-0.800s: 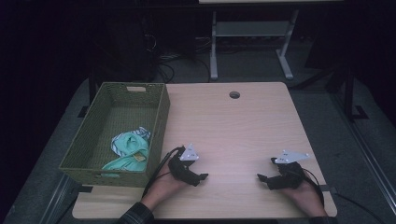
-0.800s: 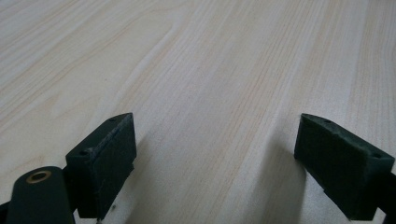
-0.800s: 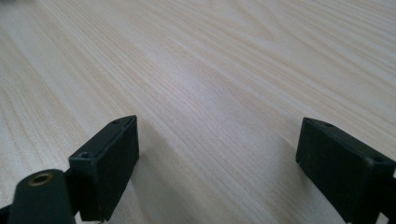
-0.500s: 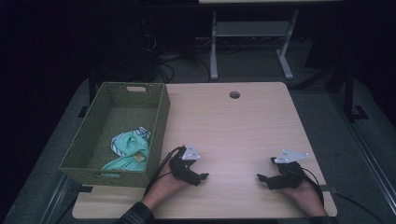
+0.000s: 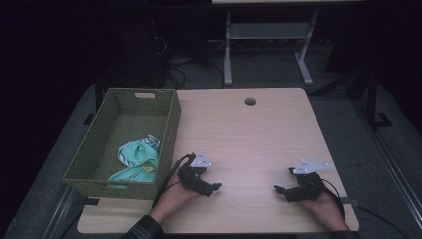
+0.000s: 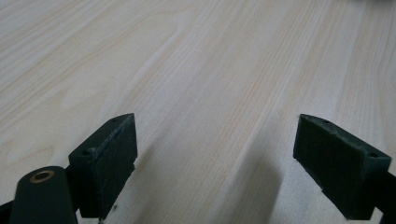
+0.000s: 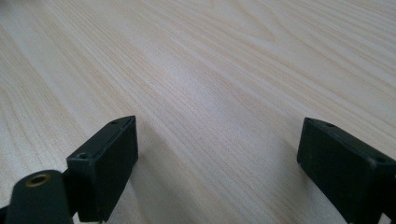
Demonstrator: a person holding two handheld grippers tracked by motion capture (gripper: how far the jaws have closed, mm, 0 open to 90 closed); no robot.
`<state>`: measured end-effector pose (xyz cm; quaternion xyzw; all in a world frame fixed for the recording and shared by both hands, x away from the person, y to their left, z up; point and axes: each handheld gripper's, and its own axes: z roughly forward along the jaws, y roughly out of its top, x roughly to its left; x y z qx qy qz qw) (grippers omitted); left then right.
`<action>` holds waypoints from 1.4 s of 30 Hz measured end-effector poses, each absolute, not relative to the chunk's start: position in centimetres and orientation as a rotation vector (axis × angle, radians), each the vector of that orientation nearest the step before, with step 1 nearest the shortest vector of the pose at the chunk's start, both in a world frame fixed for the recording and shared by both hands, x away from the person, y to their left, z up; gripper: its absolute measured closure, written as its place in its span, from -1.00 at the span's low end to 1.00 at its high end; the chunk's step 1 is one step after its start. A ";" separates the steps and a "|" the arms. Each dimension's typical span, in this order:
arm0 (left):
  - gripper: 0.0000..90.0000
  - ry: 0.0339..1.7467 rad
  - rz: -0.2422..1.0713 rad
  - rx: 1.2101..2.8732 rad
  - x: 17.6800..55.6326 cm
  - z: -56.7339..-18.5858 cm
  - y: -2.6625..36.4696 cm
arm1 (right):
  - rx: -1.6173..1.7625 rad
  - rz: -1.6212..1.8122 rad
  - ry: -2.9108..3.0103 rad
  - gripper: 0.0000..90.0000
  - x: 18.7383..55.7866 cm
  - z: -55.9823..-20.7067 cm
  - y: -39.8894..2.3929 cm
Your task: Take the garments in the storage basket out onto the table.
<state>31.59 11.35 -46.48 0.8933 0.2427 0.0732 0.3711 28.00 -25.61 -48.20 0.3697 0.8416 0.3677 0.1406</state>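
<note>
Nothing much has moved since the earlier frames: both hands rest on the near part of the table [image 5: 249, 139] just where they were, and the basket and the cloth in it lie unchanged. Hard to read from above, though — the room beyond the table is dark, the person's forearms are cut off at the bottom edge, and the black jaws of each tool are tiny dark shapes against the wood. The cloth [image 5: 137, 159], pale green with a bit of white stripe, is bunched in the near right corner of the green woven basket [image 5: 124, 99], and the basket's near wall hides its lower folds. That basket sits on the left side of the table, just beside the left gripper [image 5: 211, 188], which lies low on the wood and points toward the table's middle. The right gripper [image 5: 278, 189] lies well apart from it near the right edge, pointing back toward the left one. Up close, the left gripper [image 6: 215, 154] has its jaws spread wide, bare wood grain between them and nothing touching the pads. Same story on the right gripper [image 7: 217, 158]: jaws parted wide, holding nothing, just table underneath. The outer jaw in each close view is clipped by the frame's edge.
</note>
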 end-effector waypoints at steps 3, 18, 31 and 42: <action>-0.71 0.626 0.181 2.286 31.7 -46.4 11.4 | 1.066 1.061 2.436 -0.75 28.0 -48.2 -25.6; -0.71 0.636 0.158 2.254 31.7 -45.5 11.7 | 1.073 1.061 2.437 -0.75 28.0 -48.2 -25.6; -0.71 0.644 0.154 2.243 31.7 -44.7 11.7 | 1.072 1.061 2.436 -0.75 28.0 -48.2 -25.6; -0.71 0.641 0.152 2.251 31.7 -44.0 11.7 | 1.072 1.061 2.437 -0.75 28.0 -48.2 -25.6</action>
